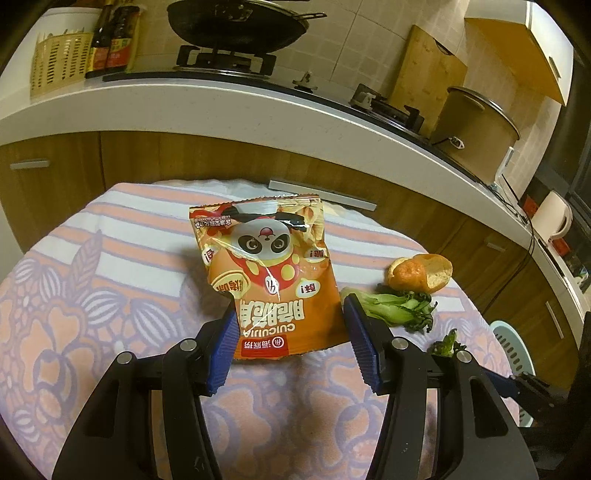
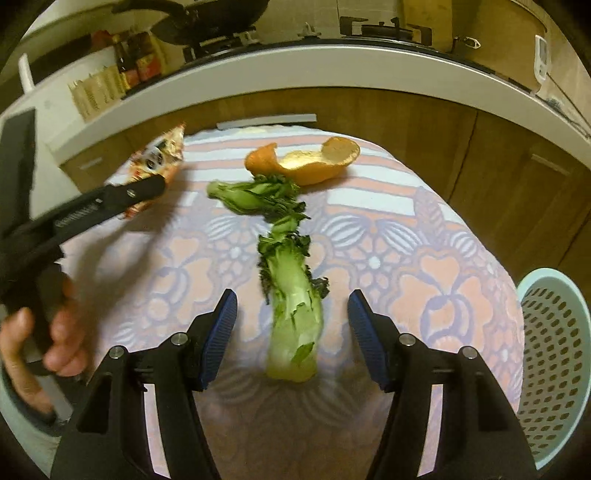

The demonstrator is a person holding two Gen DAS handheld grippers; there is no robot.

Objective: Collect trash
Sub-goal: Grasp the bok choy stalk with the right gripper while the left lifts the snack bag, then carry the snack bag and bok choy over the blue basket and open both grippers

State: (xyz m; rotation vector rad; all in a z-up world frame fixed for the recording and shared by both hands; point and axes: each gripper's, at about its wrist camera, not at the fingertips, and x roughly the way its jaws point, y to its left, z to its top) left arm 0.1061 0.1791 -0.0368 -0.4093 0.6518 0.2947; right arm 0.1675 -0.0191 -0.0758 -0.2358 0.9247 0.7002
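Left wrist: orange snack bag (image 1: 271,280), crinkled, panda-printed.

Home kitchen — wok (image 1: 238,26) on gas stove (image 1: 225,61), wooden cabinets (image 1: 184,158)

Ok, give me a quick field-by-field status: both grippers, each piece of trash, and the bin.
left gripper: open, jaws either side of the snack bag's near end
right gripper: open, straddling the near vegetable stalk
snack bag: on the cloth, not gripped
vegetable stalk: lying on the cloth
second vegetable piece: farther back, beside the peel
orange peel: at the far edge
basket: right of the table, contents unseen
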